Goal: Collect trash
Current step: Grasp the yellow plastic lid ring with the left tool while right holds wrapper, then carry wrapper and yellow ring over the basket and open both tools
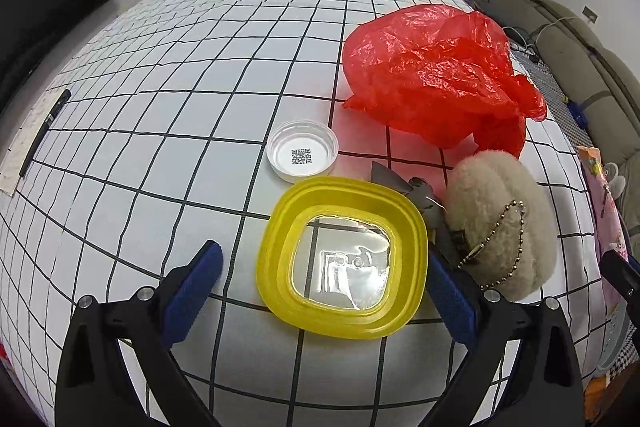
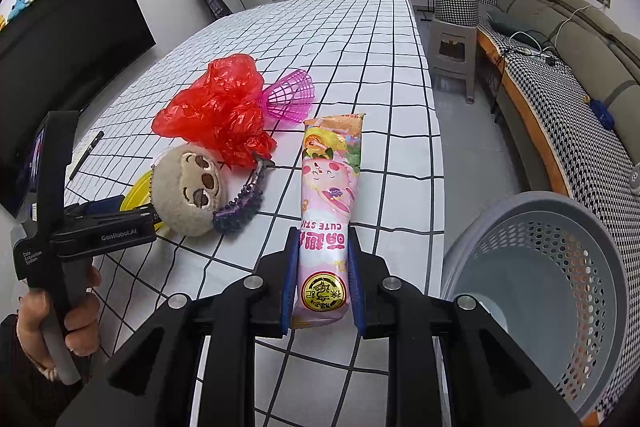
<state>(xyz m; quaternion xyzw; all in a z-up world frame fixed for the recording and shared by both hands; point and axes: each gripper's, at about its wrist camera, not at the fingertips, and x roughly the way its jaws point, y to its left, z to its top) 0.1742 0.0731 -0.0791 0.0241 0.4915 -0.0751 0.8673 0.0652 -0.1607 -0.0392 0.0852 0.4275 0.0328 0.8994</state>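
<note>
My right gripper (image 2: 323,247) is shut on a pink snack wrapper (image 2: 330,195) and holds it over the table's right edge, just left of the grey perforated basket (image 2: 560,291). My left gripper (image 1: 324,267) is open, its fingers on either side of a yellow lid (image 1: 344,263) with a clear centre that lies flat on the table. A white cap (image 1: 303,151) with a QR code lies just beyond the lid. A crumpled red plastic bag (image 1: 436,75) lies farther back right; it also shows in the right wrist view (image 2: 224,103).
A beige sloth plush (image 2: 188,187) with a bead chain sits right of the yellow lid, with a dark hair clip (image 2: 244,203) beside it. A pink mesh piece (image 2: 290,93) lies behind the bag. A black pen (image 1: 44,131) lies at the table's left edge. A sofa (image 2: 560,75) stands to the right.
</note>
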